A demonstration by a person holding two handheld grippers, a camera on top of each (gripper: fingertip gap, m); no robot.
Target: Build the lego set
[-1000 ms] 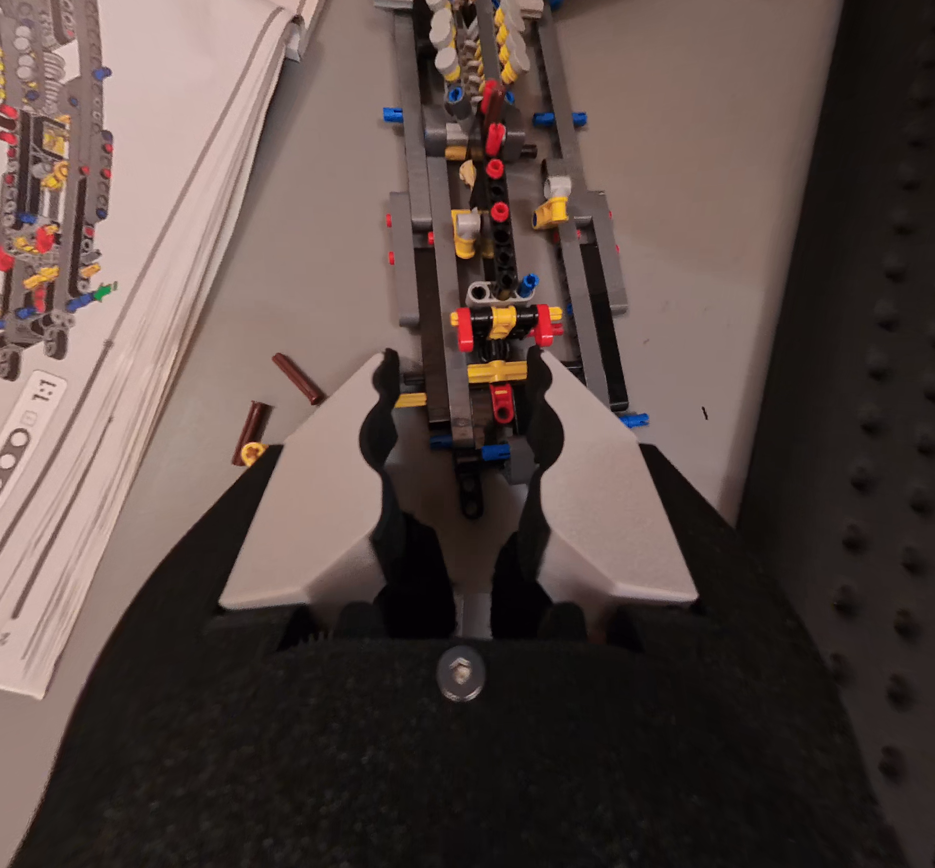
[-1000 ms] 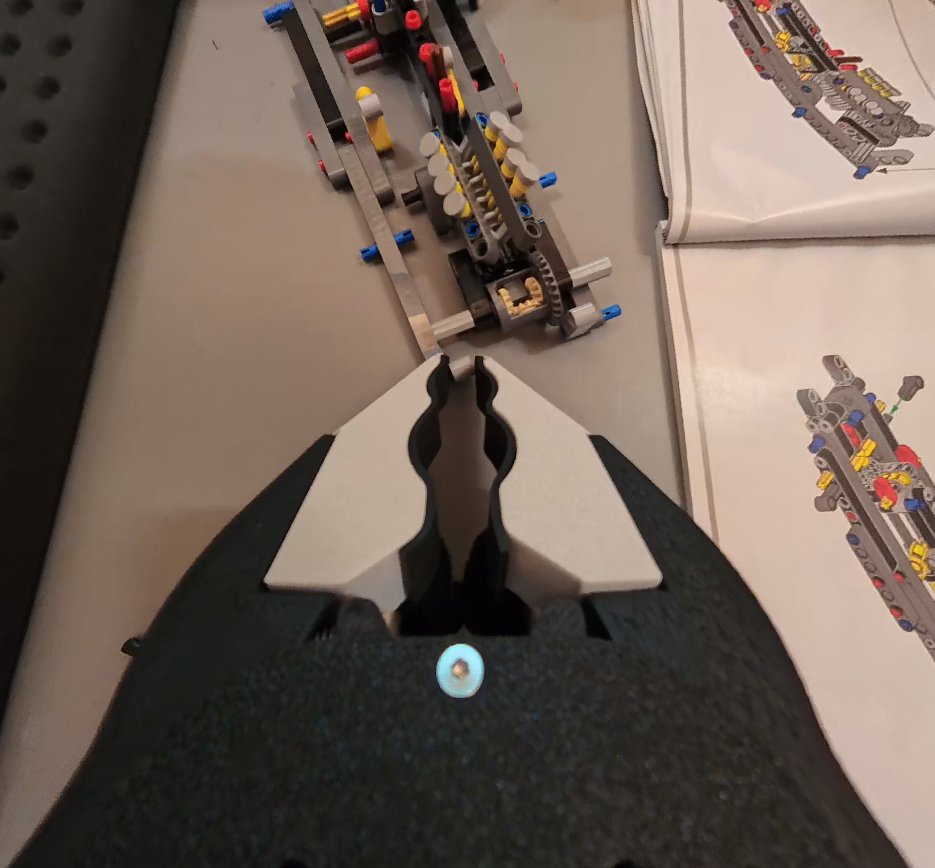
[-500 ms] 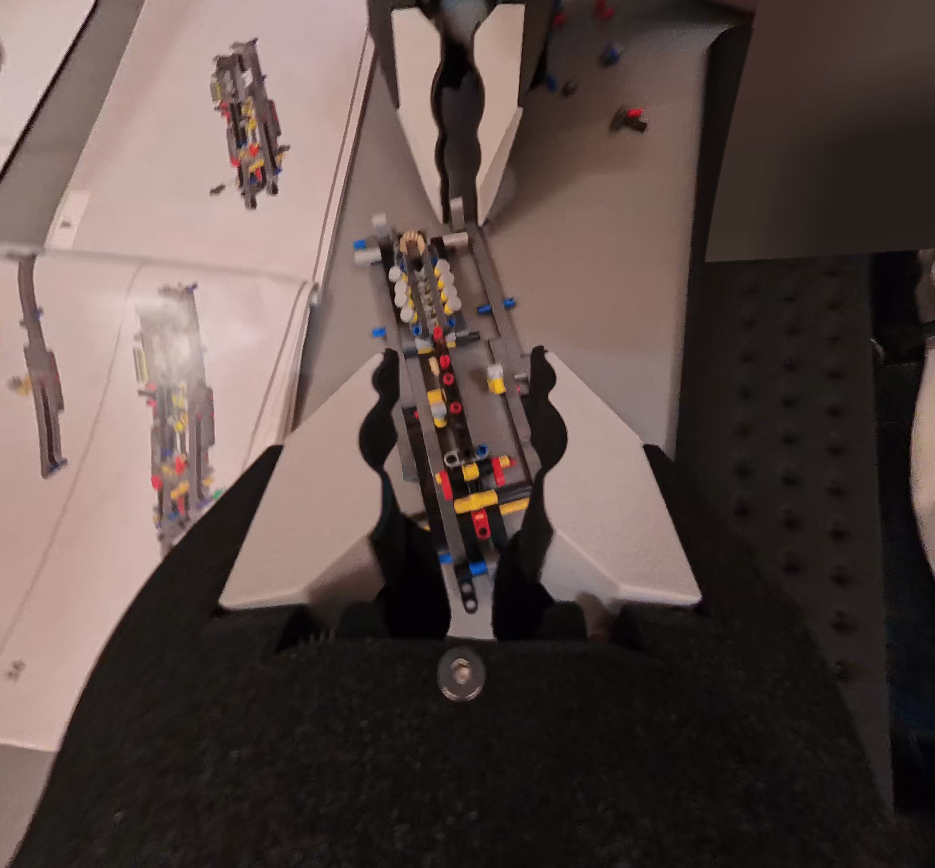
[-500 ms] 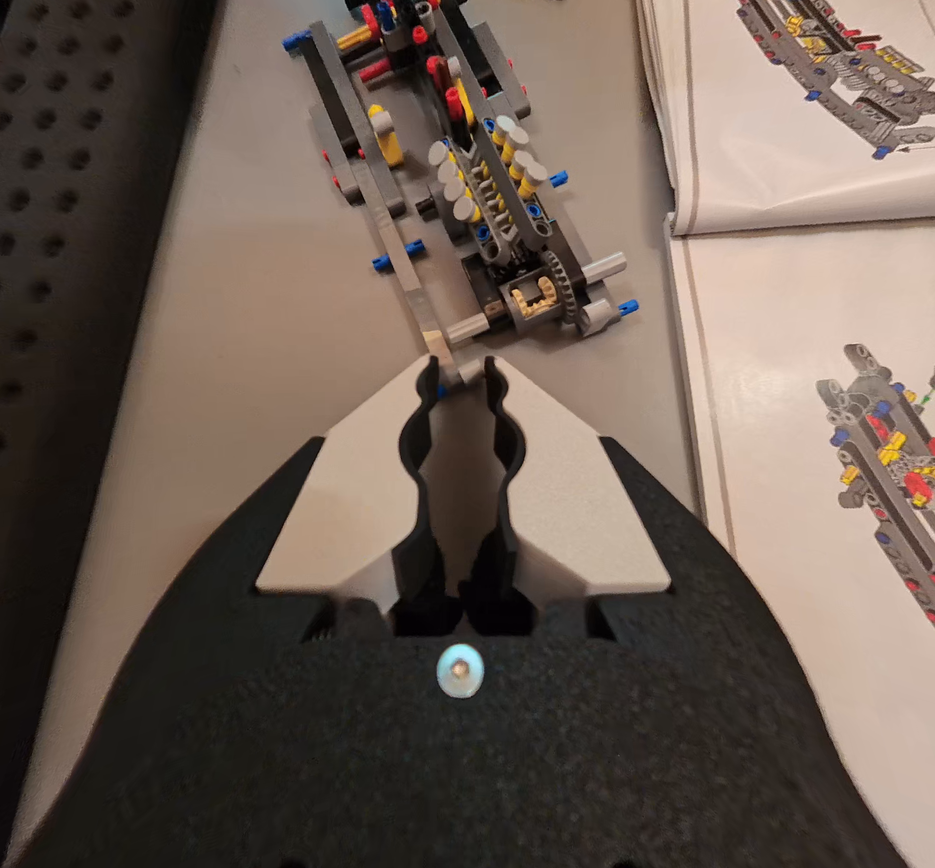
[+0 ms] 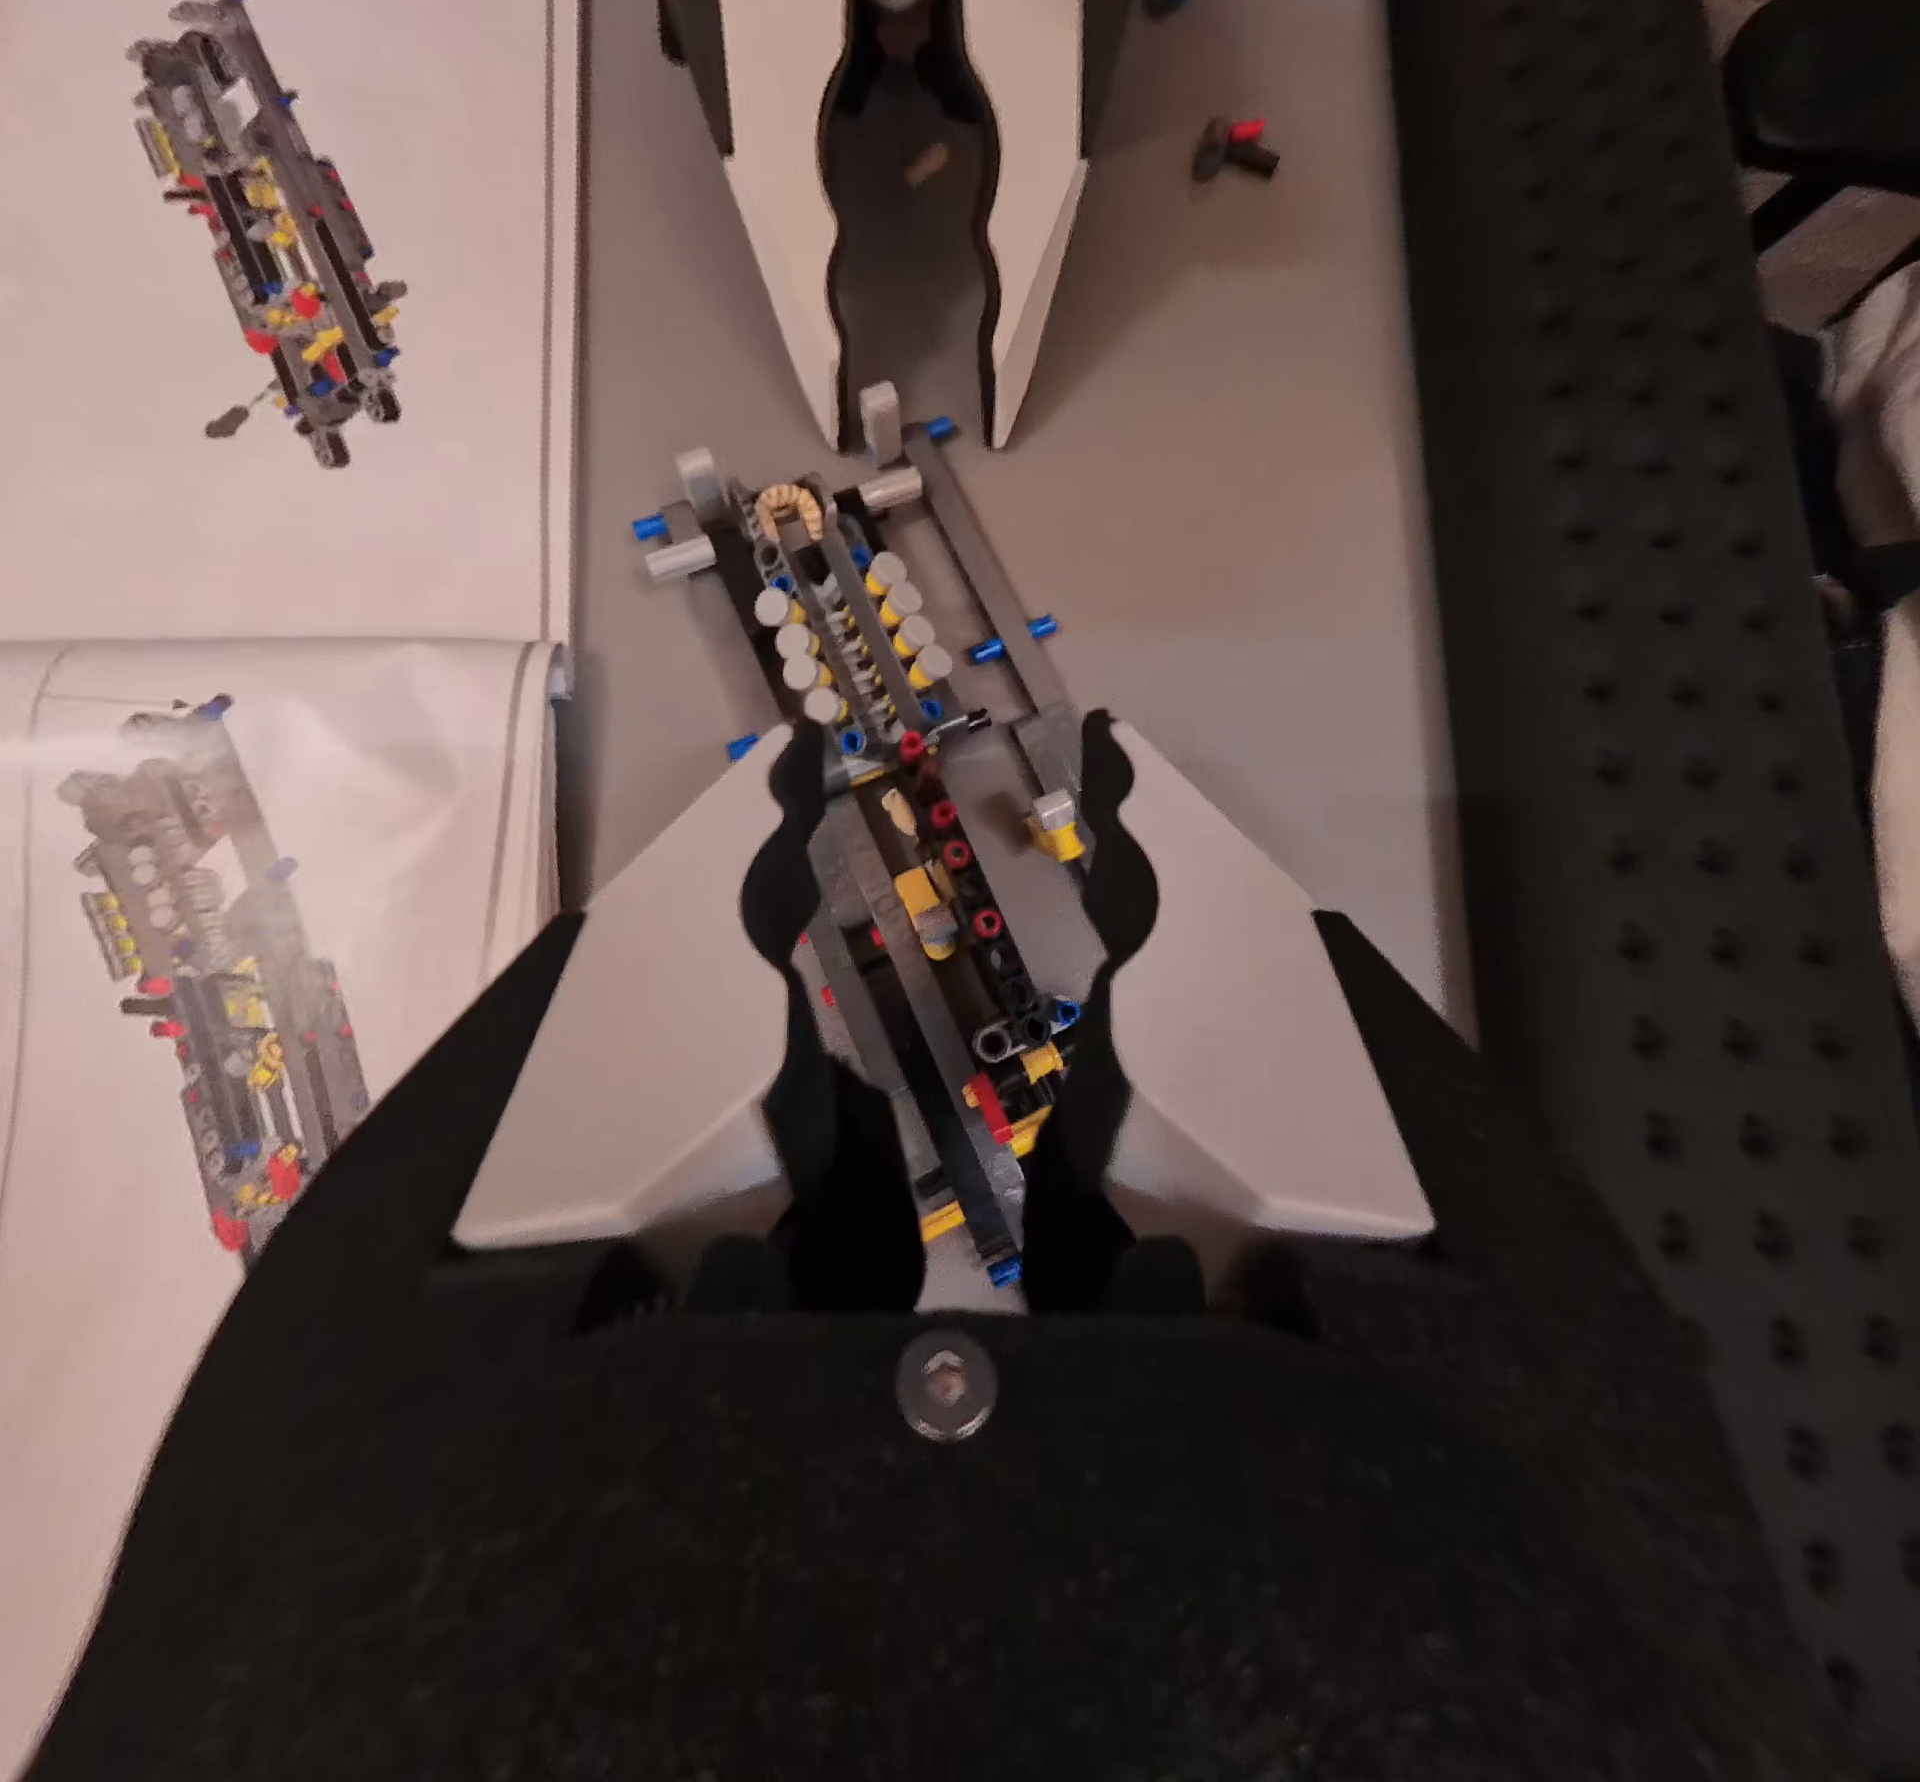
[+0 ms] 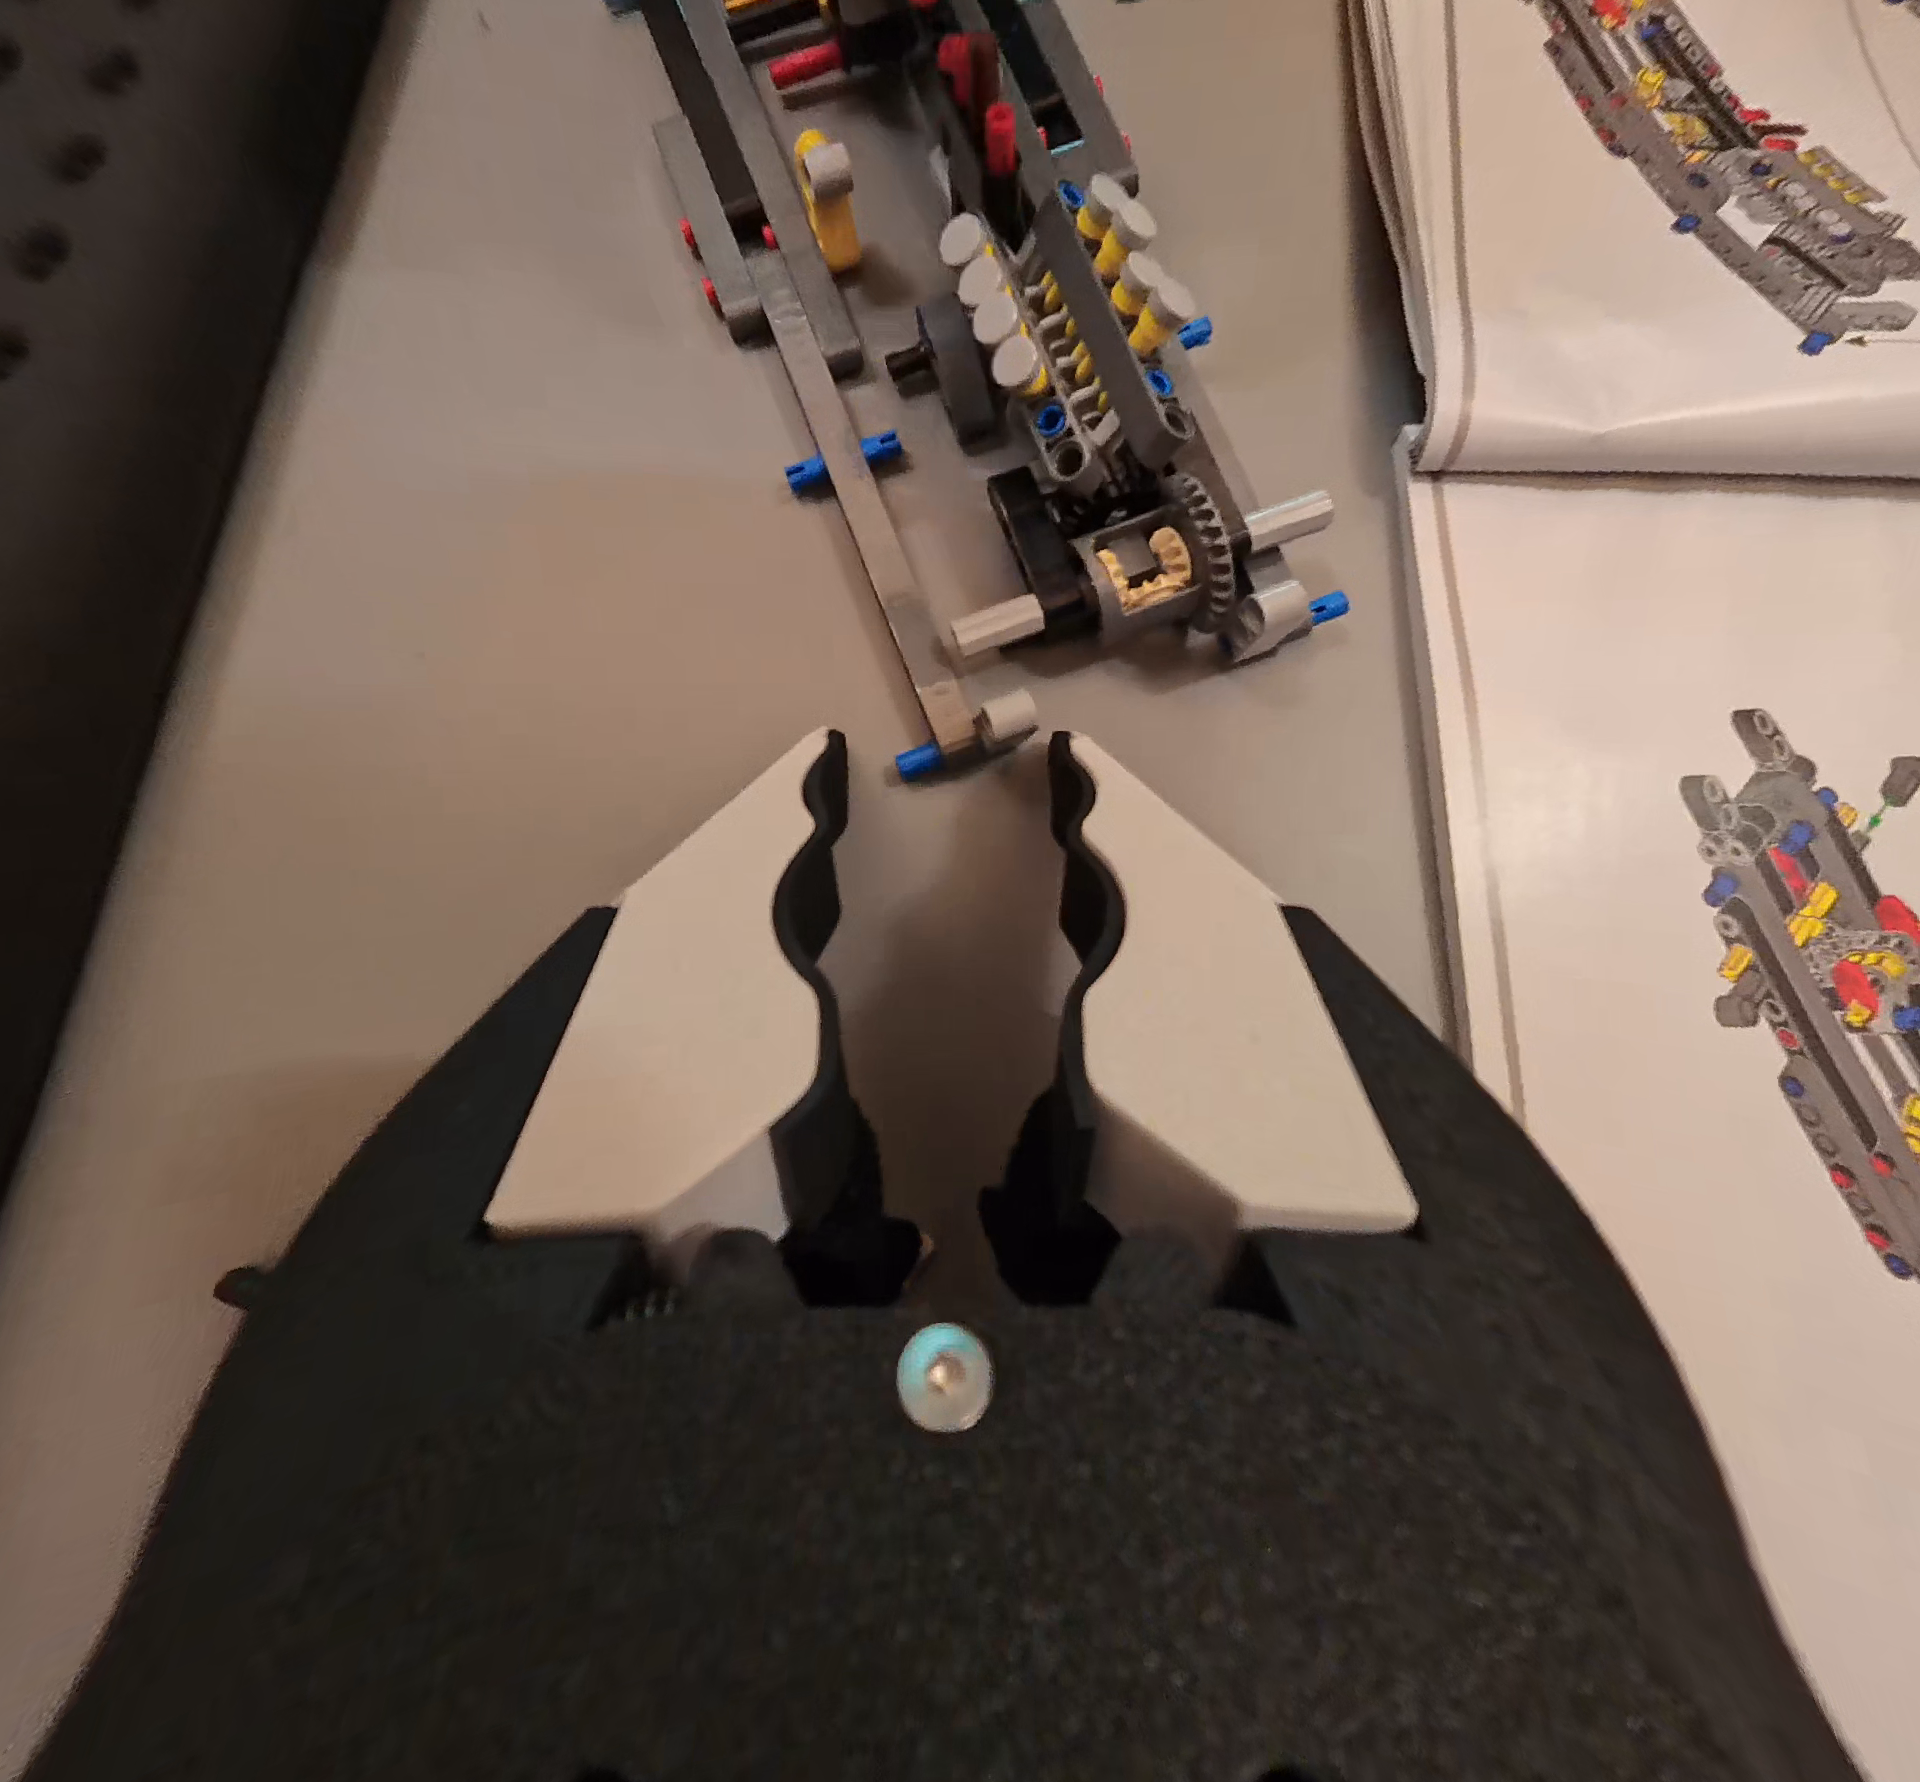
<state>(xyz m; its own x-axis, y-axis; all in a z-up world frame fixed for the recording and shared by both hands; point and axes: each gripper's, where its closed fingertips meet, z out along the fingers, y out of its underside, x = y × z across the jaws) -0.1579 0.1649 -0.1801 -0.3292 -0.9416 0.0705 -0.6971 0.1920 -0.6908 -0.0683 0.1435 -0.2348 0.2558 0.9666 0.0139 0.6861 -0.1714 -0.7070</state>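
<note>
No writing, number or brand mark can be read anywhere in either view. The open white paper instruction booklet point(image 5: 312, 527), at nine to eleven o'clock in the left wrist view and at one to four o'clock in the right wrist view point(image 6: 1662, 589), carries only coloured printed drawings of the model; any small print on its pages is too blurred to tell.

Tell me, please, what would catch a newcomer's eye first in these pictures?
The long grey lego chassis, bright with yellow, red and blue pins, lies mid-table. An open tool faces each end: the right tool by its tip, the left tool above it. The open instruction booklet lies alongside.
</note>
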